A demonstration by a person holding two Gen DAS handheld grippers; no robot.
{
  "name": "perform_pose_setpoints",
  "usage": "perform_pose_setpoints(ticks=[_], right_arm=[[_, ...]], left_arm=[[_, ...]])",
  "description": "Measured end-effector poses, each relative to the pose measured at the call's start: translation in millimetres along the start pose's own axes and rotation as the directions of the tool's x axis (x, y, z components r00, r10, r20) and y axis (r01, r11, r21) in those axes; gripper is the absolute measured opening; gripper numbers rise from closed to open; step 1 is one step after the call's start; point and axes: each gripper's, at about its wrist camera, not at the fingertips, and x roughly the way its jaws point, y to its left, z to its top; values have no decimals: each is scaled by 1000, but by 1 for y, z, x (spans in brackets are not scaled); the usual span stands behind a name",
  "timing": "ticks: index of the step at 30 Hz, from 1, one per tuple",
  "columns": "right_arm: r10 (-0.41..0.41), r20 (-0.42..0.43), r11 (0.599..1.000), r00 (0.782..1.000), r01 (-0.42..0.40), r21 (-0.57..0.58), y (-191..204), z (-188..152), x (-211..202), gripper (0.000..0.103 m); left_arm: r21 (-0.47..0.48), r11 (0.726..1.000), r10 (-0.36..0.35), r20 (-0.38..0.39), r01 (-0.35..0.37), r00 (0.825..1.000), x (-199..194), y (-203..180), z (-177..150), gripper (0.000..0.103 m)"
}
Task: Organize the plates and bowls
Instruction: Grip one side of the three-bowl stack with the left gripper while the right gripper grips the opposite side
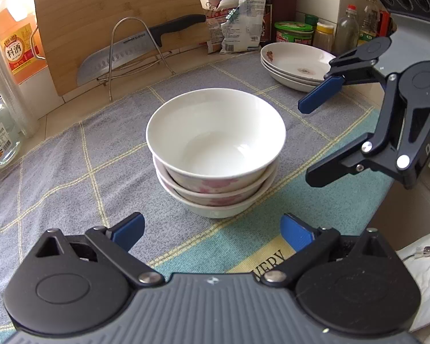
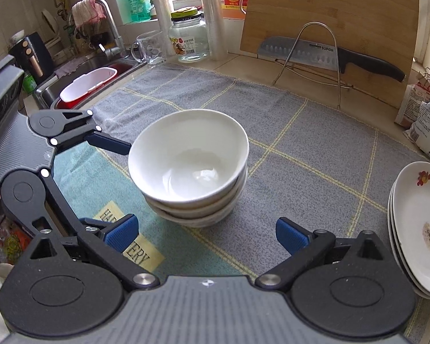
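Bowl stack [image 1: 215, 154] sits dead ahead of left claw [image 1: 212, 233], jaws spread, empty. Right claw [image 2: 206, 233] also spread; plate stack [image 2: 415, 229] lies to its right.

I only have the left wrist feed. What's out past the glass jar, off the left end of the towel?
Observer: A clear glass mug stands next to the jar, and beyond it is a steel sink.
Operator: Anything in the sink?
Observer: A red basin with a white tub resting in it.
Operator: And the tap?
Observer: The faucet arches over the sink, with a pink cloth draped over it.
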Motion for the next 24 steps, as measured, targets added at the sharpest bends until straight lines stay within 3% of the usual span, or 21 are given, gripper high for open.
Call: perform_pose_setpoints(ticks=[8, 17, 24], right_arm=[[-40, -62, 999, 997, 39, -16, -12, -18, 36, 103], [-104, -105, 994, 989, 101, -41, -2, -22, 62, 103], [-127, -73, 990, 989, 121, -75, 4, -29, 64, 103]], left_arm=[[-27, 1000, 7, -44, -8, 999, 17, 3, -6, 101], [23, 996, -82, -54, 83, 995, 48, 14, -7, 101], [64, 988, -141, -20, 142, 990, 57, 23, -13, 103]])
